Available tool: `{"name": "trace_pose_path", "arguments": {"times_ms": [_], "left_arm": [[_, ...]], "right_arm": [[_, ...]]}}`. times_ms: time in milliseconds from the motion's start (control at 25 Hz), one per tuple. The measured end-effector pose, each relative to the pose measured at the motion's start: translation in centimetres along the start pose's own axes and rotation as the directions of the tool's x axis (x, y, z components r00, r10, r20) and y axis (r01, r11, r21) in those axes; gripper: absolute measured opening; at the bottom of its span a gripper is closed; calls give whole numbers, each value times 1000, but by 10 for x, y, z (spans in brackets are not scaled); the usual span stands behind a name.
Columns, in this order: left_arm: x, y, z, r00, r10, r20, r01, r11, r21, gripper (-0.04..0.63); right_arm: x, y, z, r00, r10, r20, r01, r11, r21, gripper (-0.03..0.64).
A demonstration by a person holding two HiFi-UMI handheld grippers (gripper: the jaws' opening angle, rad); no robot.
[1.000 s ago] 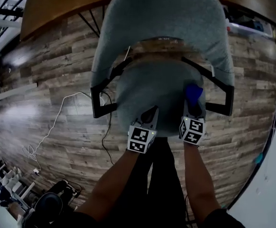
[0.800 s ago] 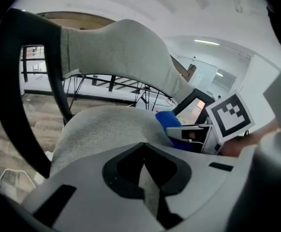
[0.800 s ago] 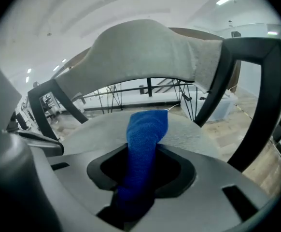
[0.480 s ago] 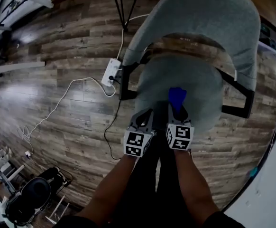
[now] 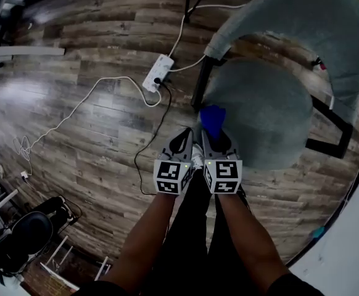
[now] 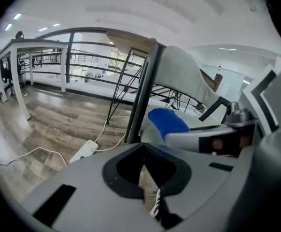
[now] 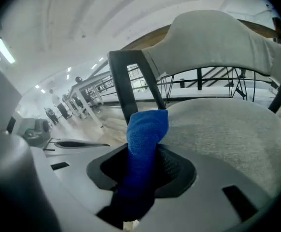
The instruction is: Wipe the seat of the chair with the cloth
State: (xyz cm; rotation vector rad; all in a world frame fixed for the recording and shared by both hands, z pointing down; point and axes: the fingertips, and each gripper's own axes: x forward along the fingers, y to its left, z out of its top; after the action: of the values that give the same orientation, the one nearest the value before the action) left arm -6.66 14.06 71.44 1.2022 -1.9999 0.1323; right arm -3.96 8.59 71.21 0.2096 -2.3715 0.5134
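Fingers of your right gripper (image 7: 141,170) hold the blue cloth (image 7: 146,129) by a thin bunch, so a hard rub could pull it out. If it drops, it may land on the floor (image 5: 87,134) and get dirty. The cloth is right at the left edge of the chair seat (image 5: 259,116), near the black frame bar (image 5: 199,85). If you push more that way, it could slide off the seat and wipe only air. The gripper could also bump that bar. A white power strip (image 5: 156,73) and its cable (image 5: 74,113) lie on the floor close to your feet, so a step to the side could catch them. Most of the seat is away to the right, so I think you need to go back that way. Now the fingers: the right ones are shut tight on the cloth, and a short end sticks up past the tips. I cannot tell if that end is pressing on the seat. Your left gripper (image 6: 144,170) has its fingers closed together with nothing between them. It hangs just beside the right one, over the floor, and touches nothing.
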Motion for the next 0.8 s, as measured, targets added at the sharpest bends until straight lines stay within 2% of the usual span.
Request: {"name": "trace_pose_path", "arguments": {"times_ms": [120,400,800], "left_arm": [[-3,11,-3,1000,7,5,-7,1000,3,2],[-4,21,2,1000,-1,13,1,1000,-5,2],[8,-20,-3,1000,-14,-3,14,999,-41,2]], "right_arm": [[11,7,-5,1000,-14,-25,14,1000,11,144],[14,-2,-13,992,-104,-75,106,994,28,143],[3,-19,-17,994,-86,-74,89,995,43,143]]}}
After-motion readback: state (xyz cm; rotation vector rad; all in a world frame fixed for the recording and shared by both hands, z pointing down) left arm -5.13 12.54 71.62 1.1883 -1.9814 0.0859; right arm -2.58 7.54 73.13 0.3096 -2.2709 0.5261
